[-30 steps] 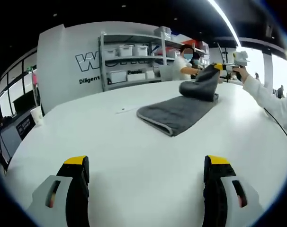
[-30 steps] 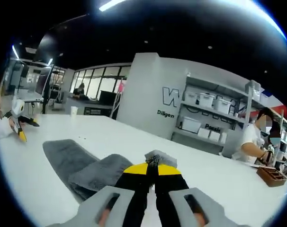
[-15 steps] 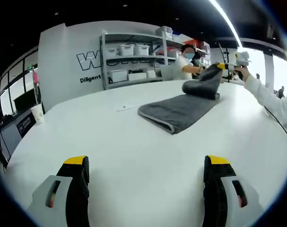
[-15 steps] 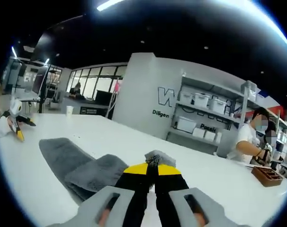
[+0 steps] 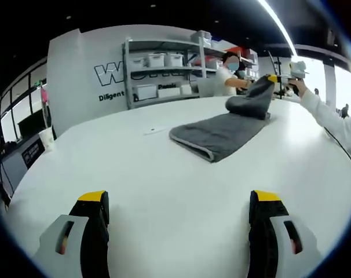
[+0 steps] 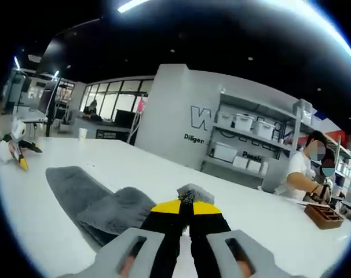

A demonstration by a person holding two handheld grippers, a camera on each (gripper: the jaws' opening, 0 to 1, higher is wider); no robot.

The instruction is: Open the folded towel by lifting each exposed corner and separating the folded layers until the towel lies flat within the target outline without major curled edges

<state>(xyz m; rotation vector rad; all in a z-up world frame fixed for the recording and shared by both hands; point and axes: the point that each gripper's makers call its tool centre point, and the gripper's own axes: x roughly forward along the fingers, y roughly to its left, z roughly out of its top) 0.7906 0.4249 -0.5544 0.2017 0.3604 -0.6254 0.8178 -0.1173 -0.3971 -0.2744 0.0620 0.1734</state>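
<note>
Right gripper (image 6: 187, 204) is clamped tight on a corner of the grey towel (image 6: 100, 200), a tuft of cloth poking up between the yellow tips. Over the last second it carries that corner slightly farther out: in the left gripper view the raised fold (image 5: 252, 99) sits a bit farther along the white table (image 5: 164, 185) and the strip behind it looks more stretched. My read: top layer is peeling off, but the unfold is only partly done, with a hump bunched at the held end.

Left gripper (image 5: 178, 200) has its jaws wide apart, holding nothing, hovering over bare table well short of the towel's near edge.

Left gripper view gives the whole towel plus the right gripper (image 5: 272, 79) in a sleeved hand (image 5: 295, 87). Right gripper view gives the grip itself, and the left gripper (image 6: 20, 155) far off. I can't make out any target outline.
</note>
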